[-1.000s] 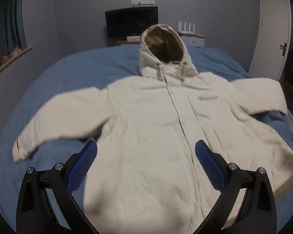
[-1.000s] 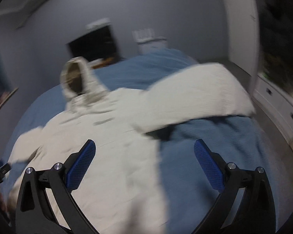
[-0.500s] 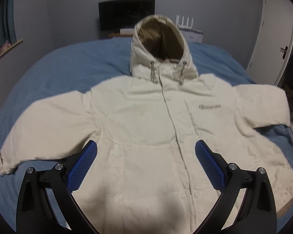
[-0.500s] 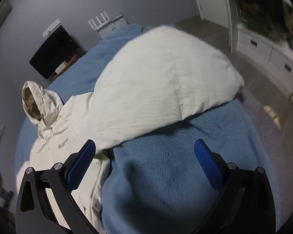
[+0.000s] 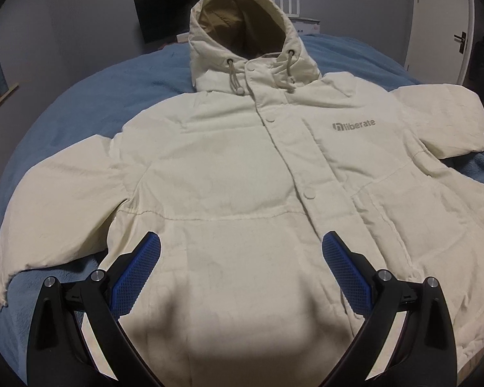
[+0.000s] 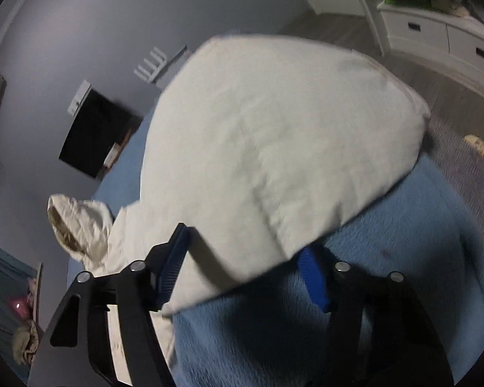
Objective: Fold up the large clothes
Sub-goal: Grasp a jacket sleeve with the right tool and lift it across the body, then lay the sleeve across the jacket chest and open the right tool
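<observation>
Closing on the cream padded hooded jacket's (image 5: 242, 167) sleeve (image 6: 274, 148), your right gripper (image 6: 245, 267) straddles it; left gripper (image 5: 242, 267) gapes empty above the blue fleece bed (image 6: 387, 290).

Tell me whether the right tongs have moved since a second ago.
Yes. The right tongs have closed in on the jacket sleeve, which now fills the view; the wall screen slid left. Their jaws are closing around the sleeve.

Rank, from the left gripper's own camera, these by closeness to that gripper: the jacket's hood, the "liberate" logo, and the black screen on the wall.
From the left gripper:
1. "liberate" logo, on the jacket's chest, right of the snaps.
2. Hood, at the jacket's far end.
3. Black screen, against the wall behind the hood.
</observation>
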The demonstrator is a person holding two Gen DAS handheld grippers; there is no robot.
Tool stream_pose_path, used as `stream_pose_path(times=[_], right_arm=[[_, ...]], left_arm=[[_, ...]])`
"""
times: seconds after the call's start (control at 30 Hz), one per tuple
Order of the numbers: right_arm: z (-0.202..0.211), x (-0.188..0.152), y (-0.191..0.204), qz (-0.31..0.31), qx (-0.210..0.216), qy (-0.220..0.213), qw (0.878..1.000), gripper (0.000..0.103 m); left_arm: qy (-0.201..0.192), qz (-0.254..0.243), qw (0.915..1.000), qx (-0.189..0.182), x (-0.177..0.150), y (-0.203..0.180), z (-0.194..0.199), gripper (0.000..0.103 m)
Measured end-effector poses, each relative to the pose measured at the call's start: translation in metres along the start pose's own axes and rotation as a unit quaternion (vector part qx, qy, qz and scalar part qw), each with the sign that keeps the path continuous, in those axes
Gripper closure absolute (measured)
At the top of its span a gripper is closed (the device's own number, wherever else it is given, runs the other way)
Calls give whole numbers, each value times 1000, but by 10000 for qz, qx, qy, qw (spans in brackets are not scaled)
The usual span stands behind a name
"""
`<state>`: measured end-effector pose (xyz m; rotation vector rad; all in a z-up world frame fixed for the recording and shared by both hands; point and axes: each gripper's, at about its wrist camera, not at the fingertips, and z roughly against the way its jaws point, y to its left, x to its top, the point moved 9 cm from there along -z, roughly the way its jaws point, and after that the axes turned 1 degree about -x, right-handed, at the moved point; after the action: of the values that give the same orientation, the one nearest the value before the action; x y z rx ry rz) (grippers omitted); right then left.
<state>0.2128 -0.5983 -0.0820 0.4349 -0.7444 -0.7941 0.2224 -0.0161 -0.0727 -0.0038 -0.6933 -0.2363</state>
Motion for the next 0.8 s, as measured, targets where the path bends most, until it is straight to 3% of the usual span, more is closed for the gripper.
stream_pose_path(times=[0.07,0.13,0.27,0.43,0.6,0.8], right_arm=[[11,12,7,135,-141,-369,9991,72],[26,20,22,497,-274,-740,9956,78],[59,27,79,1461,-522,-1375,9783,86],[88,9,182,2659,-162,-1820,9465,89],[91,-47,274,3246,628,-1588,9303,90],[38,-155,324,3353,1331,-465,9315,90]], left_arm=[[-31,45,10000,-37,1,1,1,6],[-48,122,9999,-71,1,2,2,6],[-5,315,9994,-152,0,6,-1,6],[36,484,9987,-180,-2,12,-4,6],[79,607,9980,-162,-6,18,-8,6],[178,833,9963,-142,-15,29,-14,6]])
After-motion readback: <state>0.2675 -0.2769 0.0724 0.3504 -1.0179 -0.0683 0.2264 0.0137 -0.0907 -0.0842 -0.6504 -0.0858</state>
